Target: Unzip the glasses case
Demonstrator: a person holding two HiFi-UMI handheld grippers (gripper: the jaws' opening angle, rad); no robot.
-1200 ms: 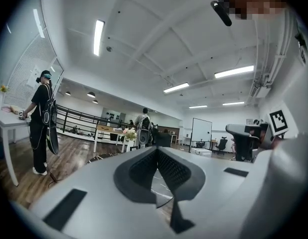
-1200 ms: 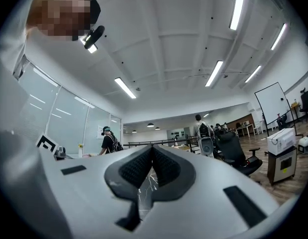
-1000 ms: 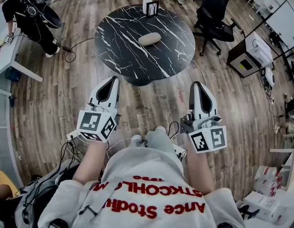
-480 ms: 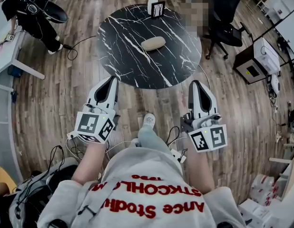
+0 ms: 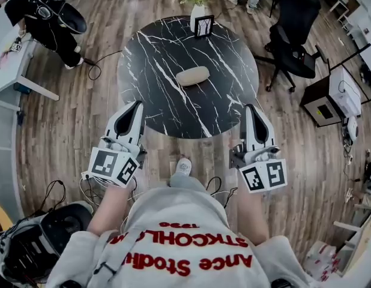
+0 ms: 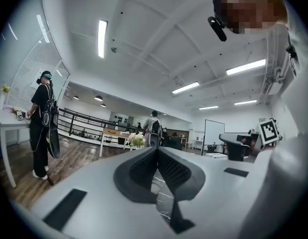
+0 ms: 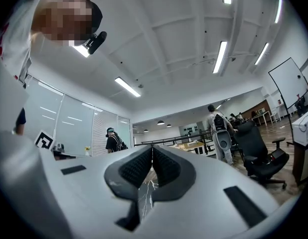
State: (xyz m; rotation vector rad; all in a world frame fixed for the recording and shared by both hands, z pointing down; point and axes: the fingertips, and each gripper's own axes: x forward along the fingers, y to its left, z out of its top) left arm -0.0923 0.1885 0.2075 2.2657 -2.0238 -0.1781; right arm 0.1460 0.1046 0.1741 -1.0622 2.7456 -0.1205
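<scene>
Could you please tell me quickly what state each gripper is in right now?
Left gripper: closed, holding nothing.
Right gripper: closed, holding nothing.

Head view looks steeply down, marble table (image 5: 155, 83) at twelve o'clock. Cameras on the left gripper (image 5: 136, 105) and right gripper (image 5: 251, 108) look roughly level along their jaws, sharing that table.

One tabletop (image 5: 161, 59) holds one glasses case (image 5: 193, 75), one flower vase (image 5: 197, 12), one picture frame (image 5: 204, 26). Beside the tabletop: one left claw (image 5: 138, 104), one right claw (image 5: 250, 107), one black chair (image 5: 296, 17).
</scene>
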